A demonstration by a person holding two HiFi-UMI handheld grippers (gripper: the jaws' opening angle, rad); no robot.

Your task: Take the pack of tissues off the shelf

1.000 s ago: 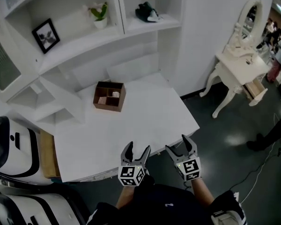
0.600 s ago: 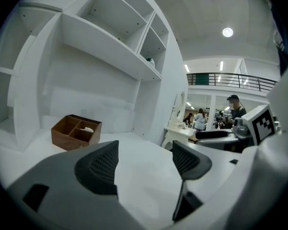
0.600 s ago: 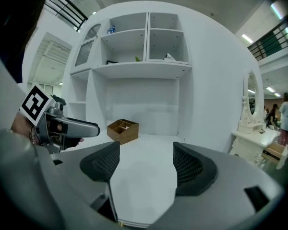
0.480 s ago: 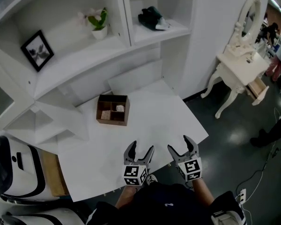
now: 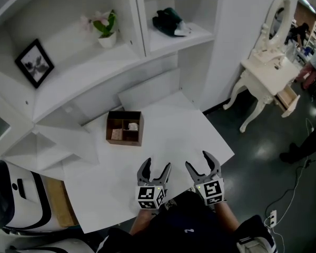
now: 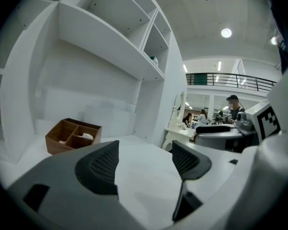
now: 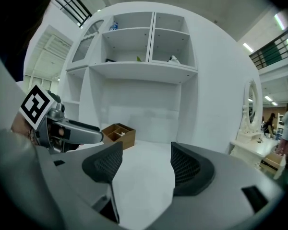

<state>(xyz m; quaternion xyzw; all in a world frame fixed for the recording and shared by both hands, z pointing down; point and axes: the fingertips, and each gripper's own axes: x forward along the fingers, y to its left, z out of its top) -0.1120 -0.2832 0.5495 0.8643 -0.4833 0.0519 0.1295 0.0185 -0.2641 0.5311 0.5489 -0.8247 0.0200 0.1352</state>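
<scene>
Hovering over the near edge of the white desk [image 5: 174, 136]: left gripper [image 5: 156, 165] jaws apart, empty; right gripper [image 5: 199, 161] jaws apart, just been closing slightly, nothing between them. Dark green pack of tissues [image 5: 168, 22] lies in the right-hand shelf [image 5: 200, 36] compartment, well apart from both.

Pack of tissues [image 5: 170, 22]: small, details indistinct.

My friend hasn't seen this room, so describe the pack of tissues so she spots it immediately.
Find the white shelf unit behind the white table and look at its right-hand compartment, past the upright divider. The pack of tissues lies there alone: dark green with white at one end, unlike the potted plant and framed picture in the compartment to its left.
</scene>
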